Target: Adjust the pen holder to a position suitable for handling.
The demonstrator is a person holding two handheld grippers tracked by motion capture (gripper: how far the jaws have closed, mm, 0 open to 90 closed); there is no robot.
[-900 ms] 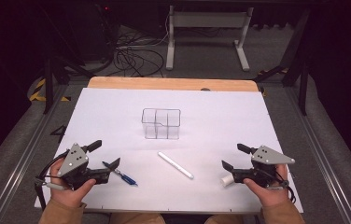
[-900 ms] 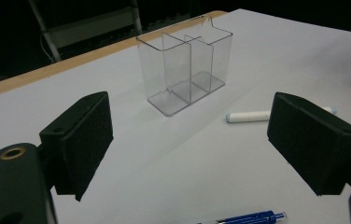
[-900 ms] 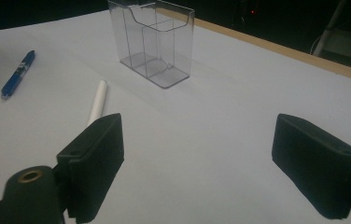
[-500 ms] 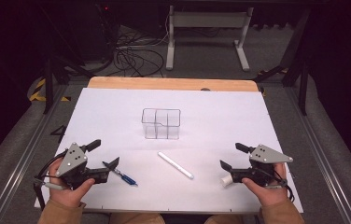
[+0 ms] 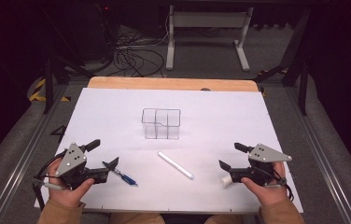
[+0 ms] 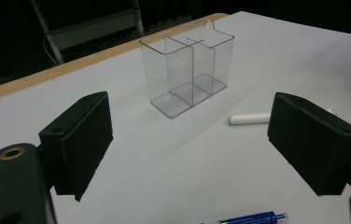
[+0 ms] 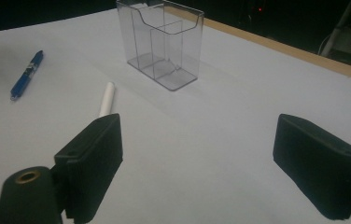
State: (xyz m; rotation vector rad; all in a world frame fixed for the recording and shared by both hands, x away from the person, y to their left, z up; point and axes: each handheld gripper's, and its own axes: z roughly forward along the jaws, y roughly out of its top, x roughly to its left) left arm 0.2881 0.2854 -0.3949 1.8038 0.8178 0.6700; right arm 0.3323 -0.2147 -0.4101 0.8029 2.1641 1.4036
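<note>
White paper covered the tabletop [image 5: 117, 107], and near the middle of the high view stood a clear plastic organiser box with inner dividers [image 5: 161, 123], upright and with nothing in it. Below it and slightly right lay a slim white marker pen [image 5: 175, 165], angled from upper left to lower right, well apart from the box. A blue ballpoint pen [image 5: 124, 178] lay at the lower left, just beside the tip of the left claw [image 5: 102, 154], whose jaws stood spread wide with nothing between them. In the left gripper view the blue ballpoint pen [image 6: 250, 218] showed at the bottom edge between the parted jaws, with the clear box [image 6: 187, 70] further off at centre top. The right claw [image 5: 229, 156] rested at the lower right of the high view, also spread and holding nothing; a small white object [image 5: 226, 181] lay beside it, too blurred to identify. In the right gripper view the white marker [image 7: 107, 99] pointed toward the left jaw. Judging by the layout, the work looked to be at its very start: both pens lay loose and the box unfilled. The next move probably called for the left claw to drop lower over the blue pen, square its jaws across the barrel and close gently, since a thin round barrel could roll away.
</note>
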